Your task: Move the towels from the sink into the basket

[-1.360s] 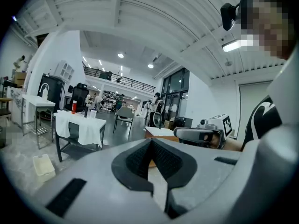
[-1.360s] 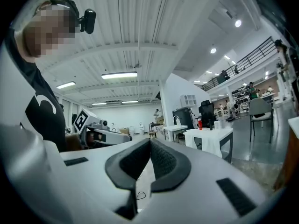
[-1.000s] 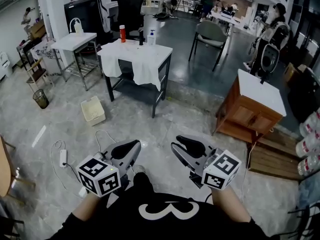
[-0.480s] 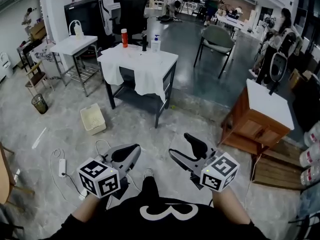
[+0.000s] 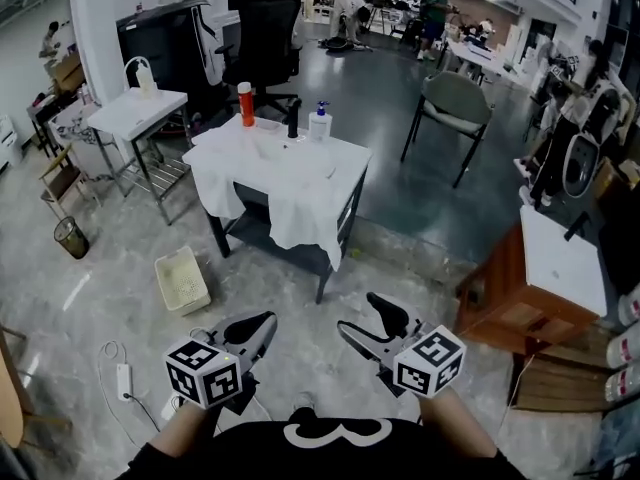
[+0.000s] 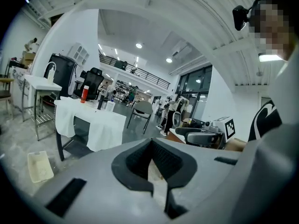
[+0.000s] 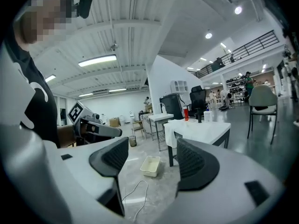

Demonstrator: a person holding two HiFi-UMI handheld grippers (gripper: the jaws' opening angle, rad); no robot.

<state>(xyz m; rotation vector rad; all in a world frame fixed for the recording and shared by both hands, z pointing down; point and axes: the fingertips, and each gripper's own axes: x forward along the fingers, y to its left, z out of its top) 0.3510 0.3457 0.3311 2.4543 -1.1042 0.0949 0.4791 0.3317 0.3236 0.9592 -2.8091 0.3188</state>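
Both grippers are held low in front of us, over the grey stone floor and well short of the table.

Left gripper (image 5: 265, 320): jaws clenched tip to tip, nothing between them.

Right gripper (image 5: 362, 318): jaws have just been opening and now stand released, with only floor between the pads.

Basket (image 5: 182, 280): pale, rectangular, on the floor to the left of the dark-framed table (image 5: 352, 203), apart from it.

White cloth (image 5: 295, 183): draped over the tabletop, hanging down its front and left side. We cannot make out a sink basin from here.

On the tabletop stand a red bottle (image 5: 245, 103), a dark bottle (image 5: 292, 118) and a clear pump bottle (image 5: 320, 121); their labels are too small to read.

Readable marks: a white "3" on our black shirt (image 5: 322, 432), and black-and-white square markers on each gripper's cube
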